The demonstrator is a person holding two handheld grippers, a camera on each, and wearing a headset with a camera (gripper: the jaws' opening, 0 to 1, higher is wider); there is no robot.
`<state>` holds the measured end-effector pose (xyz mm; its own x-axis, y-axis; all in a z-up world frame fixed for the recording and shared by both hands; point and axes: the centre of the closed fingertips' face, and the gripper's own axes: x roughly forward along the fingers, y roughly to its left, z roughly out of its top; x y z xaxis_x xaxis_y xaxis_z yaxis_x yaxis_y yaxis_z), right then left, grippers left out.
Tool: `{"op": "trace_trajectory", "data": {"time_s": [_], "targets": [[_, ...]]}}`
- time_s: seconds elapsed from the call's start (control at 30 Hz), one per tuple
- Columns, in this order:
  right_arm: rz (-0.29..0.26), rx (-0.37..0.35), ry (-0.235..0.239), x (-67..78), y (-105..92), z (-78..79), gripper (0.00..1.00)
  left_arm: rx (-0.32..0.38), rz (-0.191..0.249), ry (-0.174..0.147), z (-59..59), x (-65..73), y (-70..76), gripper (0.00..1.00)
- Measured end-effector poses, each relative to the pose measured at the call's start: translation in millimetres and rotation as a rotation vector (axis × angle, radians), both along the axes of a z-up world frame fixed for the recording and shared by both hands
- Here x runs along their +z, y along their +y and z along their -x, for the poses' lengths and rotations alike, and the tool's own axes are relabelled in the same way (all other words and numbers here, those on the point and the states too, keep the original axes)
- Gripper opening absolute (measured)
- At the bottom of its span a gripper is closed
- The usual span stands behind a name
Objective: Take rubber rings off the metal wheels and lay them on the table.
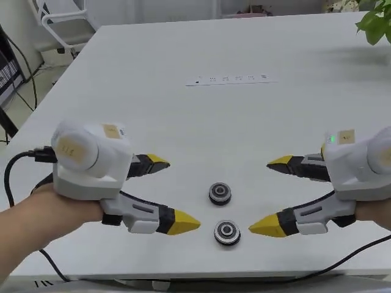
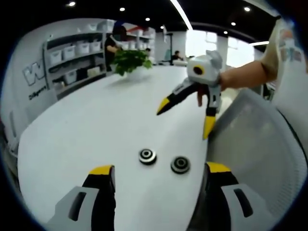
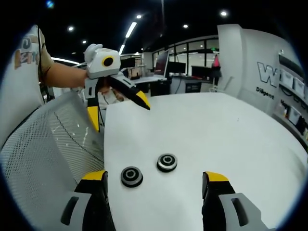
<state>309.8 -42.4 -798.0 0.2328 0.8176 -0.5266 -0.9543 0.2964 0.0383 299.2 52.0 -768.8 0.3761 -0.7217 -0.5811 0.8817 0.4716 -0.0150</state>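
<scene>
Two small metal wheels with black rubber rings lie flat on the white table (image 1: 183,122), near its front edge. One wheel (image 1: 220,193) (image 2: 147,156) (image 3: 167,162) sits just behind the other wheel (image 1: 227,232) (image 2: 180,164) (image 3: 131,176). My left gripper (image 1: 176,192) (image 2: 159,169) (image 3: 118,113) hovers open to the left of them, yellow tips pointing at the pair. From the right, my right gripper (image 1: 266,195) (image 3: 154,176) (image 2: 192,103) faces them, also open. Neither gripper touches a wheel, and nothing is between the jaws.
A flat white power strip (image 1: 232,79) lies further back on the table. A green plant (image 1: 376,24) (image 2: 131,60) stands at the far right corner. A mesh chair (image 2: 260,144) (image 3: 53,139) sits at the front edge. A black cable (image 1: 18,165) trails from the left gripper.
</scene>
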Motion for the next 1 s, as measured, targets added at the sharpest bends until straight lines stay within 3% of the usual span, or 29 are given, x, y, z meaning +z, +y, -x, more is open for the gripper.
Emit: {"op": "trace_trajectory", "data": {"time_s": [0.27, 0.57, 1.0], "targets": [[0.013, 0.042, 0.021, -15.5, 3.7, 1.9, 0.72, -0.05, -0.012, 0.023, -2.0, -14.3, -11.4, 0.73], [0.014, 0.098, 0.015, -23.7, 13.6, 8.1, 0.62, -0.089, 0.0, 0.044, -1.9, -22.5, -25.0, 0.65], [0.042, 0.149, 0.038, -41.1, 15.1, 16.0, 0.49, -0.154, -0.022, 0.074, 9.1, -38.1, -41.7, 0.57]]}}
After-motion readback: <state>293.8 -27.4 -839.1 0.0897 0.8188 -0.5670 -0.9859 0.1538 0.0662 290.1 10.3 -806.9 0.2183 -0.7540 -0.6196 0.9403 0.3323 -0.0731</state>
